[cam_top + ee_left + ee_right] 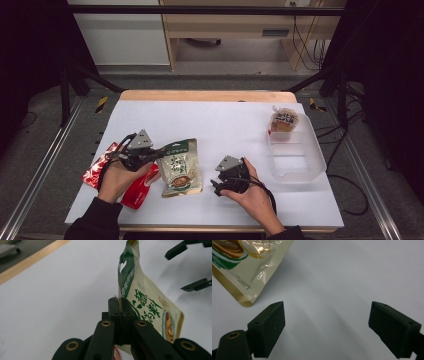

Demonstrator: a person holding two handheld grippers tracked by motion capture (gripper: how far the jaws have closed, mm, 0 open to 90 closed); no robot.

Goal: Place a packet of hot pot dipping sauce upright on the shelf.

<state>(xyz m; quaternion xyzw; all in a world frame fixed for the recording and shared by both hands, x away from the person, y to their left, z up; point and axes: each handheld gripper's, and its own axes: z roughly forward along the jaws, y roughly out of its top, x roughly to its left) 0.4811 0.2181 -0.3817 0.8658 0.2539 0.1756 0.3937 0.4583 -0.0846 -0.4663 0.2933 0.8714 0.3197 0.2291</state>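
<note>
Green-and-cream food pouch [180, 168]: lies left of centre on the white surface [225, 125], its upper left edge pinched between the left tongs [162, 152], which are pressed together on it; in the left gripper view the pouch [150, 307] hangs tilted from the clamped jaws. Red packet [131, 186]: at the far left, partly under the left hand [117, 177]. Right tongs [216, 187]: just right of the pouch, jaws spread wide over bare surface, gripping nothing. Clear plastic tray [297, 160]: at the right side, with a brown snack packet [284, 121] at its far end.
</note>
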